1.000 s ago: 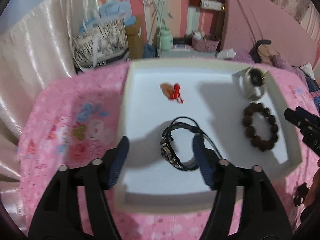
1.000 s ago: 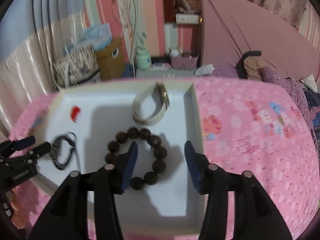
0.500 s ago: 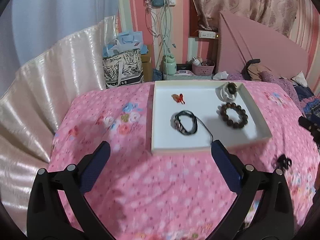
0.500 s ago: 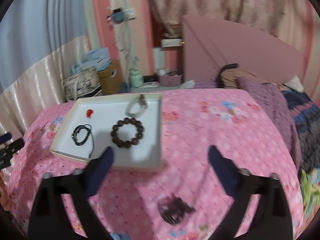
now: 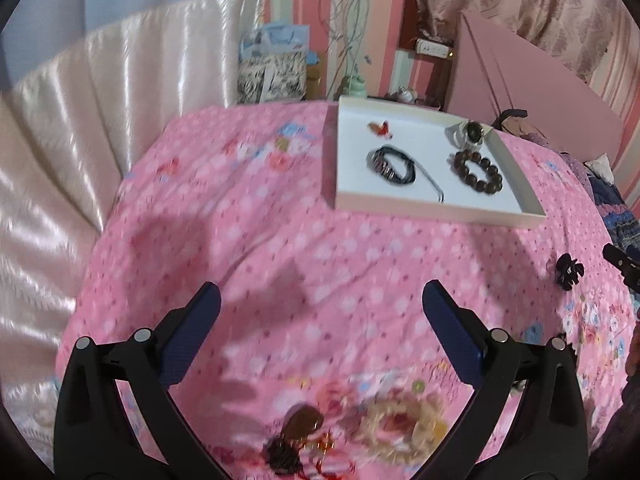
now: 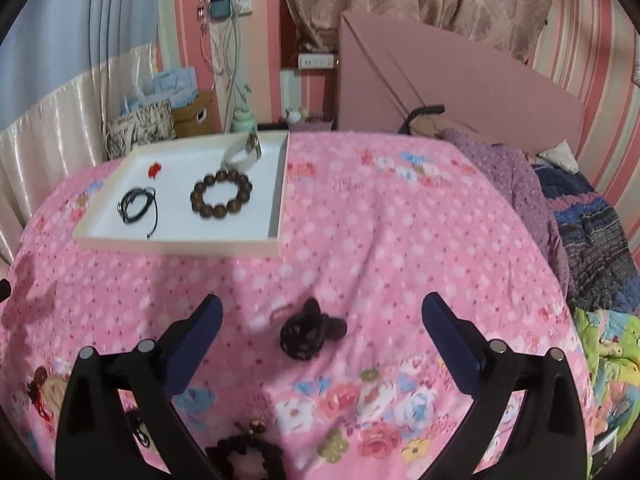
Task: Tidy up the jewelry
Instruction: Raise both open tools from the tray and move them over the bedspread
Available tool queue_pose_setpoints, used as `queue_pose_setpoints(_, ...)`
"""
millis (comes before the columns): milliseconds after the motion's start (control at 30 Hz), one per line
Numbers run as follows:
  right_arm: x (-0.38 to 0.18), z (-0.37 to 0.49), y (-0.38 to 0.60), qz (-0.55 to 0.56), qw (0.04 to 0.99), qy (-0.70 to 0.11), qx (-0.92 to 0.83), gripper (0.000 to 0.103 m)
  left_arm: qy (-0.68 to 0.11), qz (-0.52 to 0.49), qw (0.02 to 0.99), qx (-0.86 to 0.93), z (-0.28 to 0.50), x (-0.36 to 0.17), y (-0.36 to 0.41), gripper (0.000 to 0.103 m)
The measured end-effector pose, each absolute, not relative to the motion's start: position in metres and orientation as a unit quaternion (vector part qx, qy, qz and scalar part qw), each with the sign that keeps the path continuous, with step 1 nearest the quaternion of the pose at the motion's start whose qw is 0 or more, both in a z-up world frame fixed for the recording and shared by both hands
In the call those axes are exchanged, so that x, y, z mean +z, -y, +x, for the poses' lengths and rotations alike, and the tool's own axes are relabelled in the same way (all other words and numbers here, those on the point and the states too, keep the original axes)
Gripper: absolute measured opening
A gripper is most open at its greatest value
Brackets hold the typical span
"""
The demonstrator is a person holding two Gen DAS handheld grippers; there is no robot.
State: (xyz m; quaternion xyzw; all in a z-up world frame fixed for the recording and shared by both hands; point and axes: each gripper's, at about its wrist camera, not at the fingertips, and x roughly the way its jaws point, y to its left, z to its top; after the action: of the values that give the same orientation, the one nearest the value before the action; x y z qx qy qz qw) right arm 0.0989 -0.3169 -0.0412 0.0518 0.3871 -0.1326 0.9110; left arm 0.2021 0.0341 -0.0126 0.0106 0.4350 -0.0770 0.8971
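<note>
A white tray lies on the pink bedspread and holds a black cord bracelet, a brown bead bracelet, a watch and a small red piece. My left gripper is open and empty over bare bedspread, well short of the tray. My right gripper is also open. A dark hair clip lies on the cover below the gap between its fingers, untouched. From the right wrist, the tray sits far left with the bead bracelet and cord bracelet.
More dark beaded jewelry lies at the bedspread's near edge below the right gripper. A pink headboard, folded clothes and a striped blanket are at the right. Satin curtain and bags stand behind the bed at the left.
Both grippers have drawn back from the tray toward the near side of the bed, and their jaws have spread wide. The cord bracelet and bead bracelet stay in the tray.
</note>
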Motion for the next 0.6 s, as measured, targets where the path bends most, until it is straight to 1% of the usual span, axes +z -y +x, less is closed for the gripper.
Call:
queue_pose_setpoints(233, -0.055, 0.100, 0.314, 0.057, 0.904, -0.406, -0.125, 0.100, -0.472, 0.005, 0.878, -0.076, 0.194, -0.034, -0.043, 0.100)
queue_pose_setpoints(600, -0.055, 0.101, 0.312, 0.050, 0.904, -0.405, -0.127, 0.100, -0.482, 0.015, 0.870, -0.097, 0.184, -0.040, -0.015, 0.100)
